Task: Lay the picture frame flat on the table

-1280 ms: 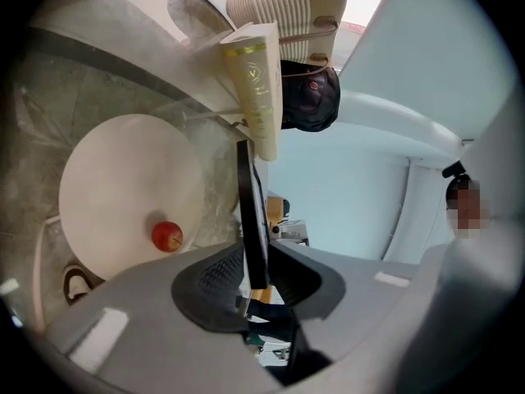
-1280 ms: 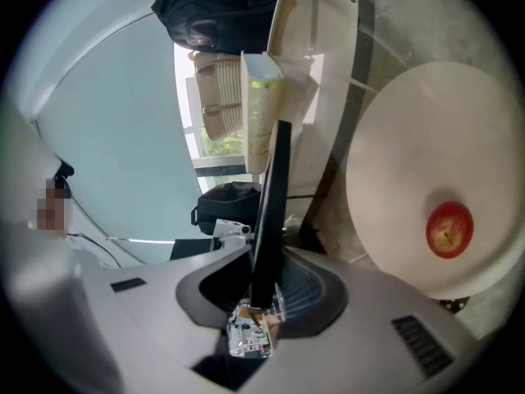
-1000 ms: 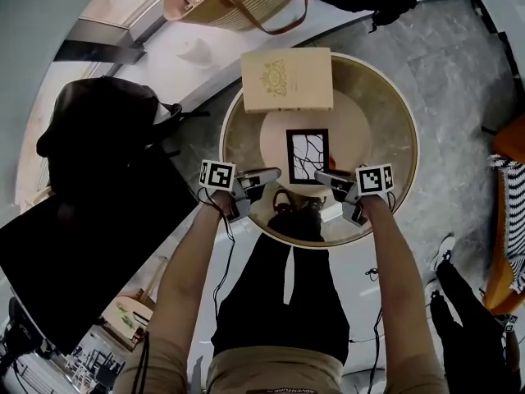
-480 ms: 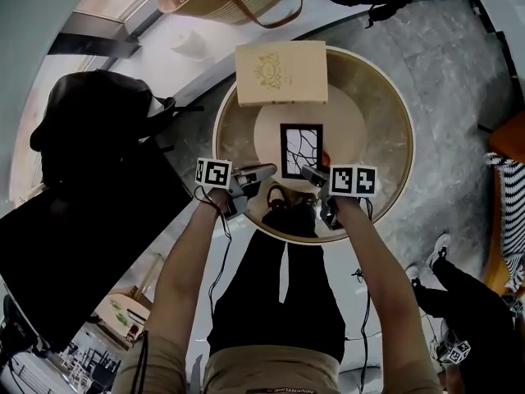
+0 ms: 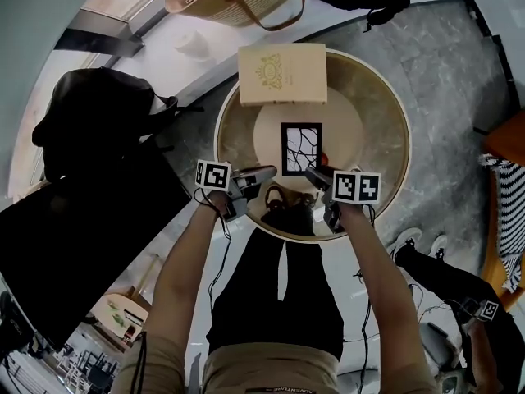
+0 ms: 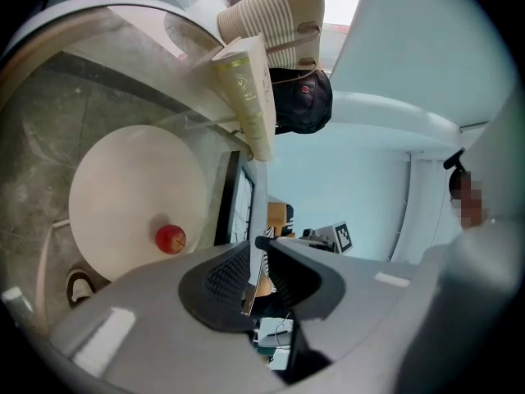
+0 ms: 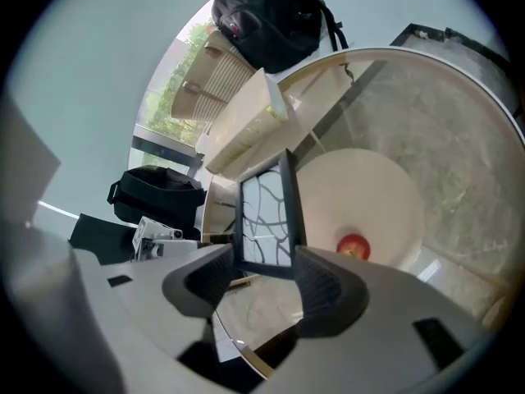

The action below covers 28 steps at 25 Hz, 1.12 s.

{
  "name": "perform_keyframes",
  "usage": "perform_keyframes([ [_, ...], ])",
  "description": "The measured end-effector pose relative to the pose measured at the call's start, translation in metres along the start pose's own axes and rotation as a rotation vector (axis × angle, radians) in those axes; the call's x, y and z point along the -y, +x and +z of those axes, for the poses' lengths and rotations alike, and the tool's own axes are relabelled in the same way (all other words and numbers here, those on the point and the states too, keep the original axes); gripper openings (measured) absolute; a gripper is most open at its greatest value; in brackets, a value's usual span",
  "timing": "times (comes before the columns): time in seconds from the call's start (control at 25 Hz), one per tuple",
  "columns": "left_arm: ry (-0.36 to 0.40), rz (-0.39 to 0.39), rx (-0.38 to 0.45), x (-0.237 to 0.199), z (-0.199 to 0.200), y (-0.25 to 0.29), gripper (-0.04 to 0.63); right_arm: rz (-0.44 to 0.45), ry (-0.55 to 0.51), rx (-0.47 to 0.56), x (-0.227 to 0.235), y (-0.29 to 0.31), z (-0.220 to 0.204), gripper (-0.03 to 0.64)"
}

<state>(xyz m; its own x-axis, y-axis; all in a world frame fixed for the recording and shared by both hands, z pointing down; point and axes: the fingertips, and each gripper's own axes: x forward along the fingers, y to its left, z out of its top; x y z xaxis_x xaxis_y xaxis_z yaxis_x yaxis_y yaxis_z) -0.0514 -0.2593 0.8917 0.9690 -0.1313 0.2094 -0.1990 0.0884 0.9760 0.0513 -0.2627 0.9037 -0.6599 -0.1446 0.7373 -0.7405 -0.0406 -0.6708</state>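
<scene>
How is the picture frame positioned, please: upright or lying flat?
Upright: the picture frame stands on its lower edge on the table.

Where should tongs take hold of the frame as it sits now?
Likely its near short end, coming from the person's side and angled down, one jaw on each long black edge. The frame looks flat or nearly so, and it is narrow: the right tongs, whose jaws have just been opening, straddle that end without pressing. The left tongs pinch its near-left edge.
</scene>
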Motion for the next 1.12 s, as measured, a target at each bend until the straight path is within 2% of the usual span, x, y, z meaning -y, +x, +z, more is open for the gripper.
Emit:
perform_keyframes([
  [0.12,0.022,-0.032,0.004,0.020,-0.011,-0.002,0.072,0.045,-0.006,0.017,-0.016,-0.011,-0.010,0.212],
  [0.24,0.091,-0.054,-0.041,0.055,-0.041,-0.005,0.067,0.081,-0.014,0.015,-0.038,-0.030,-0.029,0.212],
  [0.36,0.191,-0.012,-0.070,0.090,-0.066,-0.012,0.006,0.107,-0.014,0.023,-0.059,-0.058,-0.042,0.210],
  [0.4,0.228,0.001,-0.065,0.101,-0.068,-0.013,0.006,0.111,-0.025,0.032,-0.066,-0.068,-0.041,0.208],
  [0.52,0.286,0.008,-0.020,0.148,-0.076,-0.020,0.006,0.109,-0.083,0.058,-0.090,-0.103,-0.049,0.123],
  [0.64,0.320,0.010,0.012,0.204,-0.094,-0.029,0.006,0.155,-0.146,0.104,-0.129,-0.146,-0.066,0.025],
  [0.76,0.366,0.007,0.018,0.255,-0.110,-0.036,0.006,0.201,-0.209,0.149,-0.171,-0.186,-0.080,0.012],
  [0.96,0.485,0.039,0.023,0.313,-0.103,-0.041,0.006,0.309,-0.277,0.290,-0.230,-0.239,-0.060,0.006],
  [1.04,0.521,0.047,0.037,0.332,-0.102,-0.049,0.006,0.305,-0.361,0.338,-0.254,-0.259,-0.053,0.006],
  [1.12,0.556,0.043,0.060,0.356,-0.100,-0.056,0.006,0.260,-0.473,0.375,-0.273,-0.279,-0.047,0.006],
])
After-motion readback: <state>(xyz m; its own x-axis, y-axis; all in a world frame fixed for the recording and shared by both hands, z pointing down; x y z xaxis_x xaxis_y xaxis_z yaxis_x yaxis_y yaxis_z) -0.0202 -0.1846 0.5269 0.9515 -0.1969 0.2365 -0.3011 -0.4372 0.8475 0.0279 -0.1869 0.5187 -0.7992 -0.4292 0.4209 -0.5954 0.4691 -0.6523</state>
